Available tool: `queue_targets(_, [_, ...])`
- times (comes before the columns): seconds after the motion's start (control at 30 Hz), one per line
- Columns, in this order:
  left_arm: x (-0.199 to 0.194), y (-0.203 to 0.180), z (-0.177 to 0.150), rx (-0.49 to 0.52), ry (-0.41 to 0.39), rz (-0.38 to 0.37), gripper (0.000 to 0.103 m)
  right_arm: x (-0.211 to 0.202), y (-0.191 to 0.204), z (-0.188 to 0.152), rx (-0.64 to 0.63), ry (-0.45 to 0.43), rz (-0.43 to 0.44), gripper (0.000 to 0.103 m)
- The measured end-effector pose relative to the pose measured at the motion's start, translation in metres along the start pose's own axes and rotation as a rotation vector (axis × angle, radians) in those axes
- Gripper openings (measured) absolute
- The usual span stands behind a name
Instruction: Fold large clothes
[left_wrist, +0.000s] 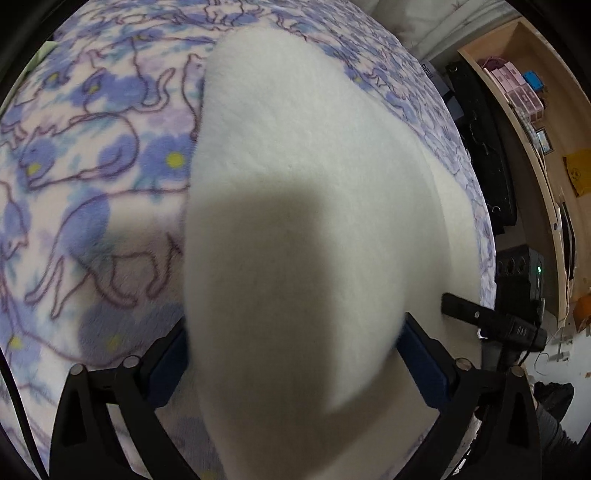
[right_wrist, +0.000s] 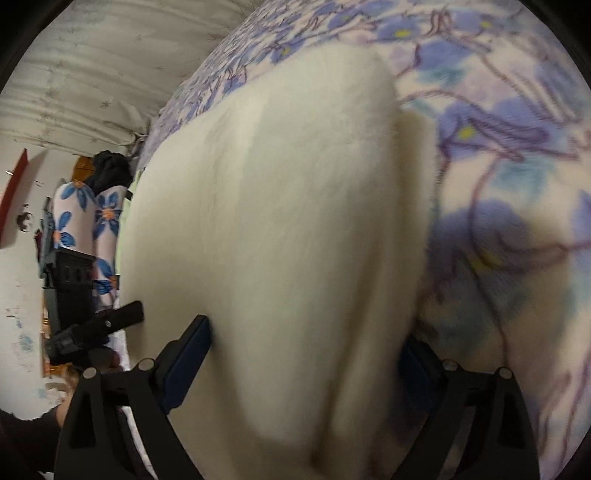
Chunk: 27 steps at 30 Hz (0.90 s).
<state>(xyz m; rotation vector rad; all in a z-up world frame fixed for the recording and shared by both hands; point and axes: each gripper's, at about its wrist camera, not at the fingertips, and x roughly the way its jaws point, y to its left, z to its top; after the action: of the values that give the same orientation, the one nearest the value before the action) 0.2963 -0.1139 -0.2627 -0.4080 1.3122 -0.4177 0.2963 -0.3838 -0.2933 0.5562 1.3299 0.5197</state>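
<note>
A large cream fleece garment (left_wrist: 295, 155) lies on a bed with a blue and purple cat-print blanket (left_wrist: 92, 147). My left gripper (left_wrist: 291, 354) stands wide with a thick fold of the garment filling the gap between its blue-padded fingers (left_wrist: 170, 365); whether it clamps the cloth I cannot tell. My right gripper (right_wrist: 306, 354) is likewise spread around a bulk of the same garment (right_wrist: 277, 206), with its fingers (right_wrist: 188, 354) against the cloth. The right gripper also shows in the left wrist view (left_wrist: 491, 321), at the garment's right edge. The left gripper also shows in the right wrist view (right_wrist: 96, 328).
The blanket (right_wrist: 509, 184) spreads to the right in the right wrist view. A wooden shelf (left_wrist: 524, 110) with boxes and a black bag (left_wrist: 484, 147) stand beyond the bed's right edge. A flower-print cushion (right_wrist: 92, 221) and a curtain (right_wrist: 92, 74) are at the left.
</note>
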Motion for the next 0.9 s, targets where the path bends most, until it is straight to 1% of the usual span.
queue_targets(0.1, [0.011, 0.001, 0.006, -0.024, 0.013, -0.024, 0.103, 0.008, 0.003, 0.006, 0.005, 0.009, -0.003, 0.098])
queue_targets(0.23, [0.016, -0.003, 0.008, -0.05, 0.002, -0.001, 0.103, 0.007, 0.006, 0.004, 0.024, -0.01, -0.013, 0.097])
queue_targets(0.3, [0.015, -0.008, 0.005, -0.054, -0.011, 0.019, 0.102, 0.005, 0.008, 0.002, 0.033, -0.021, -0.012, 0.093])
queue_targets(0.37, [0.012, -0.015, 0.003, -0.046, -0.028, 0.063, 0.098, 0.002, 0.01, 0.003, 0.048, -0.023, -0.002, 0.08])
queue_targets(0.4, [0.01, -0.02, 0.003, -0.043, -0.032, 0.085, 0.094, 0.0, 0.013, 0.003, 0.051, -0.025, -0.006, 0.077])
queue_targets(0.43, [0.009, -0.023, 0.004, -0.039, -0.035, 0.099, 0.089, -0.002, 0.015, 0.003, 0.05, -0.027, -0.01, 0.07])
queue_targets(0.47, [0.007, -0.026, 0.004, -0.038, -0.035, 0.111, 0.087, -0.003, 0.015, 0.005, 0.046, -0.028, -0.011, 0.062])
queue_targets(0.53, [0.004, -0.031, 0.006, -0.038, -0.035, 0.128, 0.078, -0.009, 0.023, 0.003, 0.036, -0.038, -0.022, 0.052])
queue_targets(0.57, [0.001, -0.034, 0.007, -0.033, -0.034, 0.139, 0.076, -0.011, 0.025, 0.003, 0.03, -0.039, -0.028, 0.048])
queue_targets(0.63, [-0.004, -0.039, 0.008, -0.02, -0.035, 0.155, 0.07, -0.016, 0.03, 0.001, 0.026, -0.047, -0.044, 0.046])
queue_targets(0.7, [-0.01, -0.044, 0.007, -0.005, -0.044, 0.169, 0.068, -0.02, 0.037, 0.0, 0.014, -0.054, -0.06, 0.044])
queue_targets(0.8, [-0.021, -0.052, 0.002, 0.017, -0.068, 0.181, 0.066, -0.026, 0.049, -0.005, -0.012, -0.068, -0.072, 0.043])
queue_targets(0.9, [-0.037, -0.05, -0.007, 0.02, -0.084, 0.174, 0.065, -0.031, 0.063, -0.017, -0.017, -0.074, -0.064, 0.042])
